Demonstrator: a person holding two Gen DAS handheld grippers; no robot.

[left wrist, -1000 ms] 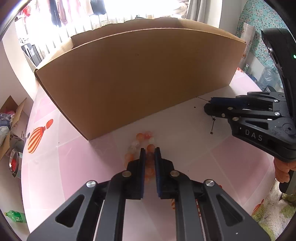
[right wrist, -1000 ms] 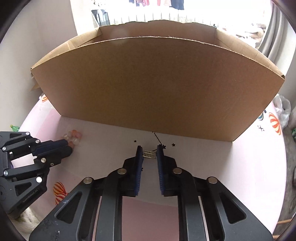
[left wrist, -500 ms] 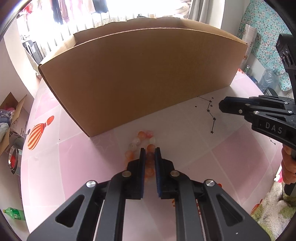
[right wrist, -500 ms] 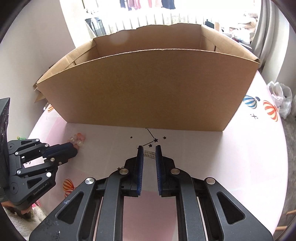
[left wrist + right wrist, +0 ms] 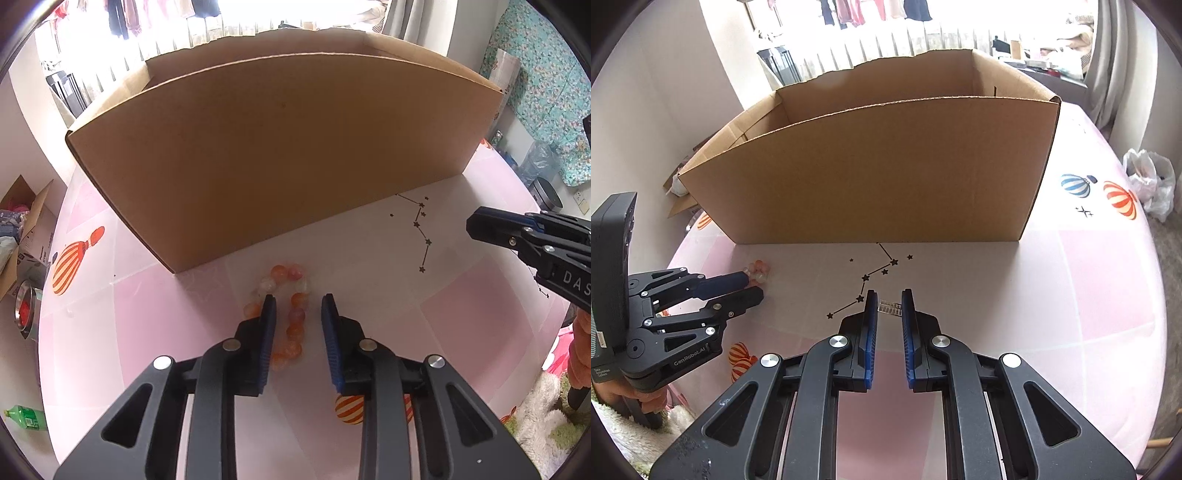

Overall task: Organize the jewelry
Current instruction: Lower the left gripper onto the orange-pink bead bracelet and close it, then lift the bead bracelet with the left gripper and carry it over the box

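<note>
— Two grippers are working in front of the cardboard box (image 5: pixel 280 155), both angled down at the pink tablecloth (image 5: pixel 388 295). What is the left gripper (image 5: pixel 298 308) doing?

— Its jaws are opening at this moment. They are standing a modest way apart, and a run of the beaded bracelet (image 5: pixel 291 314) is lying between the blue pads (image 5: pixel 269 332), which are not pressing on the beads.

— Where is the bracelet sitting?

— It is lying on the tablecloth just in front of the box's near left corner, a loop of orange, pink and pale beads. In the right wrist view the same bracelet (image 5: pixel 759 271) is peeking out beyond the tip of the left gripper (image 5: pixel 748 286), near that same corner.

— And the right gripper (image 5: pixel 889 301)?

— Its fingers are standing narrow, with a small silvery ribbed piece (image 5: pixel 891 307) sitting between the tips. It looks pinched there, spanning the gap from one pad to the other. It is hanging in front of the middle of the box's front wall, above the printed star pattern (image 5: pixel 866 280) on the cloth.

— Is anyone showing?

— Only a hand (image 5: pixel 646 398) gripping the left gripper's handle, down at the lower left of the right wrist view, well clear of the box. The box itself is standing open at the top; I cannot tell what is inside.
</note>
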